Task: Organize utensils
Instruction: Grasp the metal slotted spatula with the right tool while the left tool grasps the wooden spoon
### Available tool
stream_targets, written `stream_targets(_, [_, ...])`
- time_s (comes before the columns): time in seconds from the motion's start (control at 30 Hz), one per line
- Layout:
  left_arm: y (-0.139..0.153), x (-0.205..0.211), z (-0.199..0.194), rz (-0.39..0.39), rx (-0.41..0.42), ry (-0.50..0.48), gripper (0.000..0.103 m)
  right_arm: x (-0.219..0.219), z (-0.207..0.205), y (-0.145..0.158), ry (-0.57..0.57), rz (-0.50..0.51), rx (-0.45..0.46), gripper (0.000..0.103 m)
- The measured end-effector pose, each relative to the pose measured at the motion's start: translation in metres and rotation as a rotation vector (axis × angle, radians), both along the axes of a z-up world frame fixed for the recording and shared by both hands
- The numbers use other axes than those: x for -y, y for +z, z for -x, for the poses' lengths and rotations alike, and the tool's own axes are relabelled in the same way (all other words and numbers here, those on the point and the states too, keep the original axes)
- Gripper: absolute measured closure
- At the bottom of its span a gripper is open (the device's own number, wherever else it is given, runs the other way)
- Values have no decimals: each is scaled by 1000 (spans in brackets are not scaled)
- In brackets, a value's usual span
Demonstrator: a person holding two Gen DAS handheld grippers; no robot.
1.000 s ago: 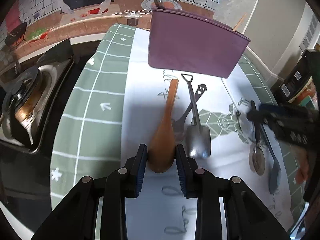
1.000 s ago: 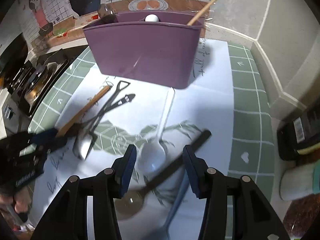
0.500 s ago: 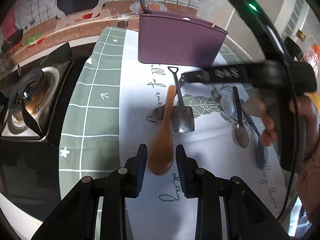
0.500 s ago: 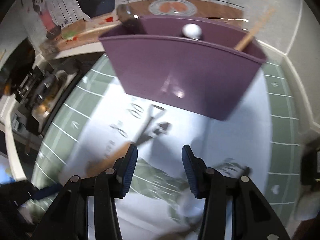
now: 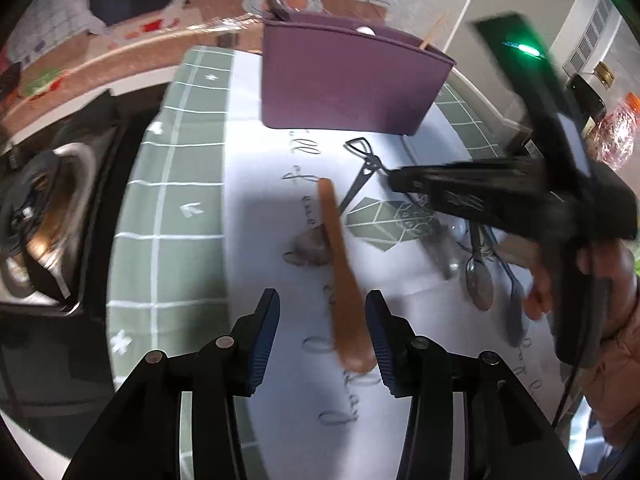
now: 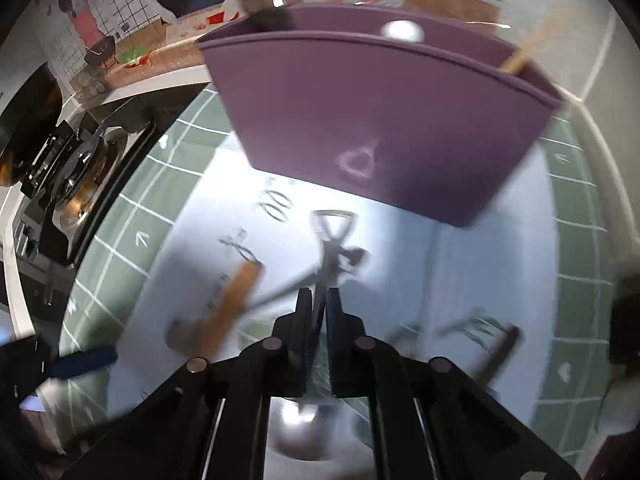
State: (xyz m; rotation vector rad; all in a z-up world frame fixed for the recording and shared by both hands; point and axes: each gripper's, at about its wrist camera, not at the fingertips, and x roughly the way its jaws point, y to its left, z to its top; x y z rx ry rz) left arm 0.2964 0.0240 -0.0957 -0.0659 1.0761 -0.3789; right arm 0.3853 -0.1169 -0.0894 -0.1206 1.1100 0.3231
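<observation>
A kitchen counter runs under a tiled wall, covered by a green checked cloth [image 5: 176,200] with a white printed runner [image 5: 272,216] down its middle; a gas stove [image 5: 48,216] sits off to one side.

The left gripper [image 5: 322,326] points steeply down at the runner, and its jaws have just been opening: the blue pads stand apart, with the bowl of the wooden spoon [image 5: 344,280] between them, lying close against the right-hand pad. The spoon's handle angles away toward the purple utensil caddy [image 5: 348,80]. Whether the bowl still touches that pad is too blurred to say.

The right gripper [image 6: 318,316] has just been closing, and its jaws are now pinched narrow on the dark metal handle of the shovel-shaped spoon [image 6: 330,248], whose triangular loop end points toward the caddy and whose shiny bowl shows below the fingers. A second dark utensil [image 6: 288,284] crosses under it.

Farther out, in the left wrist view, a metal spoon [image 5: 478,284] and other blurred utensils lie on the runner beside a person's hand [image 5: 580,280] holding the right gripper. The caddy stands upright at the far end of the runner, with a wooden stick [image 6: 520,56], a white knob [image 6: 402,30] and a dark handle [image 5: 276,4] poking out of it.
</observation>
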Motion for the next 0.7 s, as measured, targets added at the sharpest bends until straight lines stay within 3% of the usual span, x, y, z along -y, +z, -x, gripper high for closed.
stream_targets(0.13, [-4,12,-23,11,-26,-4,57,31,9,8,-43,-35,1,98])
stream_targets(0.37, [-13,41,-68,-103,-75,-12,58,65,26,18,-68,-125,3,98])
stream_targets(0.43, [-13,45,-74,-116,-62,-13,67,72,32,22,-70,-143,12,98])
stream_targets(0.5, [-13,48,-77,-121,-53,-16,88,71,33,23,-71,-149,24,98])
stream_targets(0.6, [-12,49,-70,-95,-39,-33,91,74,37,26,-64,-167,38,98])
stream_targets(0.7, [0,43,-53,-66,28,-28,91,66,39,23,-33,-148,43,97])
